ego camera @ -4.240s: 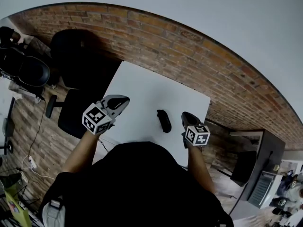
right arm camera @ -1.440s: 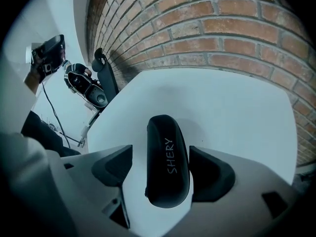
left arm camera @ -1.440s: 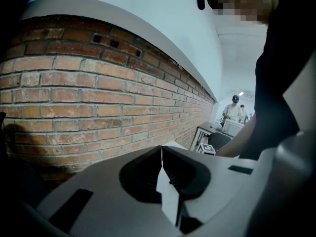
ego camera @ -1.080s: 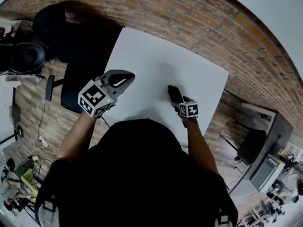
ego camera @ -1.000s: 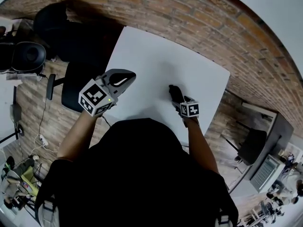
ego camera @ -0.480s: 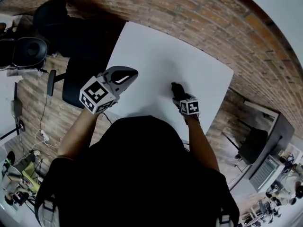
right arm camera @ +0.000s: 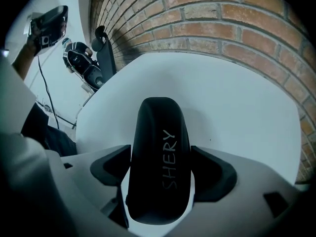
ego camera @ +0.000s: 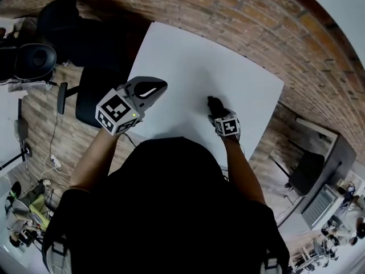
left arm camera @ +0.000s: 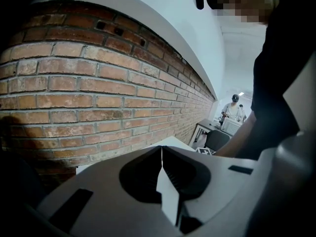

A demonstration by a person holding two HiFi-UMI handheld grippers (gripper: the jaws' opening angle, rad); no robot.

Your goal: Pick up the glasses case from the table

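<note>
The glasses case (right arm camera: 163, 152) is a black oblong hard case with grey lettering on its lid. It lies lengthwise between the jaws of my right gripper (right arm camera: 160, 169), which is shut on its two long sides. In the head view the glasses case (ego camera: 214, 103) sticks out ahead of the right gripper (ego camera: 219, 113) over the near right part of the white table (ego camera: 188, 61). Whether the case still touches the tabletop I cannot tell. My left gripper (ego camera: 158, 87) hovers over the table's near left edge, shut with nothing in it; the left gripper (left arm camera: 162, 154) points at the brick wall (left arm camera: 74, 98).
A black office chair (ego camera: 85, 96) stands just left of the table, another dark chair (ego camera: 57, 16) beyond it. A brick wall (ego camera: 239, 16) runs along the table's far side. A desk with a keyboard (ego camera: 319, 207) is at the lower right. People (left arm camera: 234, 110) stand far off.
About four seconds ago the right gripper stood apart to the right of the case; now it is shut on it. In the last second gripper and case shifted slightly forward. The left gripper barely moved.
</note>
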